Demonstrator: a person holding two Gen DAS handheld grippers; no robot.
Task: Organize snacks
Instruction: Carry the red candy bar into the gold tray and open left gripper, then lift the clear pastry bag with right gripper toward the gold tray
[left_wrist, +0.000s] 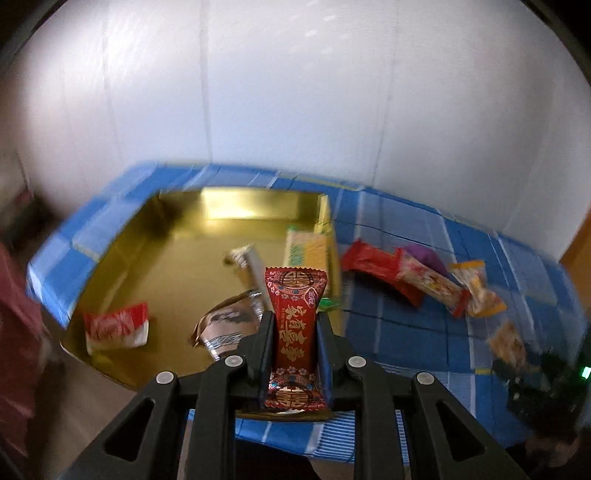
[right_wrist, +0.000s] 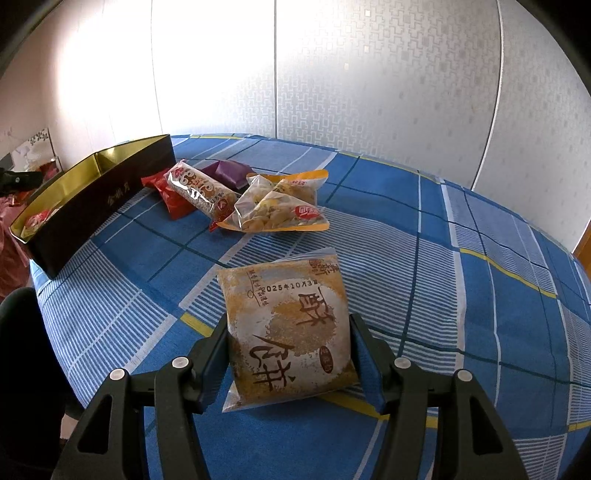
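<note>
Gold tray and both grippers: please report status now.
Left gripper shut on red candy pack, over gold tray. Right gripper shut on brown pastry pack. Loose snacks on the blue cloth.

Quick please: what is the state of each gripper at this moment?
Left gripper: closed on a red candy wrapper.
Right gripper: closed on a brown pastry packet.

light: bright wall glare, upper left | left view: motion-blurred | right view: sharp | edges: fisheye-curved, dark
</note>
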